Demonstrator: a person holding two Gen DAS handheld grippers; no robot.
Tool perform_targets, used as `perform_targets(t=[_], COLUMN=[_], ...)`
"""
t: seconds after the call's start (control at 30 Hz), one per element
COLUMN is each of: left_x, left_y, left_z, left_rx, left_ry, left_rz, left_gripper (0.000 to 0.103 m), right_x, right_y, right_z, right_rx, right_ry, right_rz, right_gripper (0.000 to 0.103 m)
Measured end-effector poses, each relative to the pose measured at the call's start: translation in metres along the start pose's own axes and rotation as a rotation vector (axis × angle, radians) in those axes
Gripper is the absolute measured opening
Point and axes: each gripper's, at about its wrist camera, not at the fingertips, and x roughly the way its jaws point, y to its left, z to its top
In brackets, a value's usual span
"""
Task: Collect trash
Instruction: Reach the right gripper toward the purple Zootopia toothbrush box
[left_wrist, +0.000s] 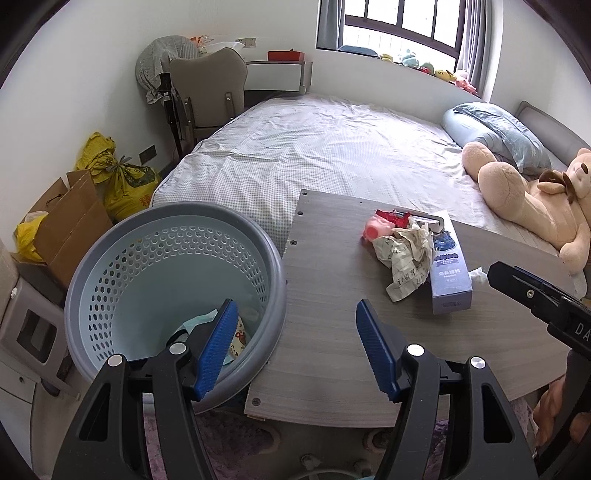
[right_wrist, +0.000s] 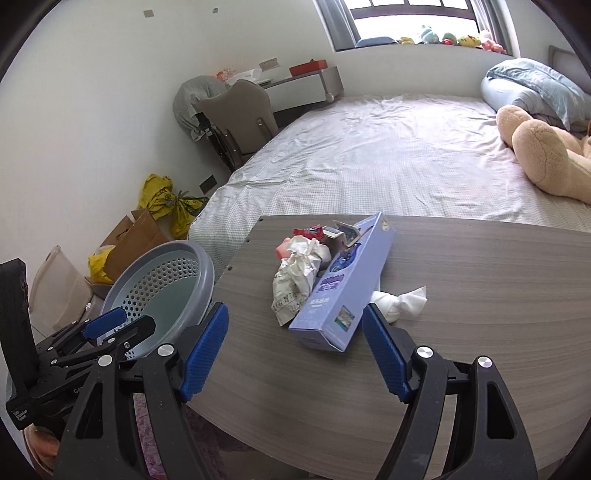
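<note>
Trash pile, one cluster, on the grey wood-grain table (right_wrist: 461, 295); landmark for all places below is the blue box.

1 blue box (right_wrist: 341, 291): long, pale blue carton with printed pictures and lettering, one end flap open, lying flat and aslant on the table.
1 crumpled paper (right_wrist: 295, 284): off-white, printed with dark characters, touching the box's left side.
1 white tissue wad (right_wrist: 400, 301): twisted, just beside the box's right side, near its front end.
1 red wrapper (right_wrist: 310, 232): small, shiny, behind the crumpled paper at the box's far end.
1 pink item (right_wrist: 285, 246): soft-looking, partly under the paper; what it is cannot be told.

1 waste basket (left_wrist: 173, 291): round, grey rim, pale blue perforated wall, well left of the box, against the table's left edge. Some scraps lie at its bottom; the count cannot be told.

2 grippers, black frames, blue ribbed pads.
Left gripper (left_wrist: 295, 350): jaws wide apart, nothing between them; one pad over the basket's mouth, the other over bare table, left of the box.
Right gripper (right_wrist: 295, 350): jaws wide apart, gripping nothing; the box's front end lies in the gap in view, pads not touching it.

Beyond the box: 1 bed (left_wrist: 314, 147) with checked sheet, 1 tan plush bear (left_wrist: 535, 206), 1 chair (left_wrist: 210, 92), 1 cardboard box (left_wrist: 70, 221).
</note>
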Motion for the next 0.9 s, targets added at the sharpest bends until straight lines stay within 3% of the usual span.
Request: perform_targets(t=[0.57, 0.9], left_x=[0.032, 0.045], left_y=[-0.040, -0.046], left_z=[0.015, 0.013], left_rx=[0.048, 0.061], left_ry=[0.038, 0.060], left_rz=[-0.071, -0.069], left_gripper=[0.064, 0.064], right_x=[-0.002, 0.016], right_y=[-0.057, -0.061], right_z=[-0.005, -0.006], right_rx=[0.089, 0.096], right_ry=[0.019, 0.050], right_rz=[-0.104, -0.110], right_gripper=[0.073, 0.073])
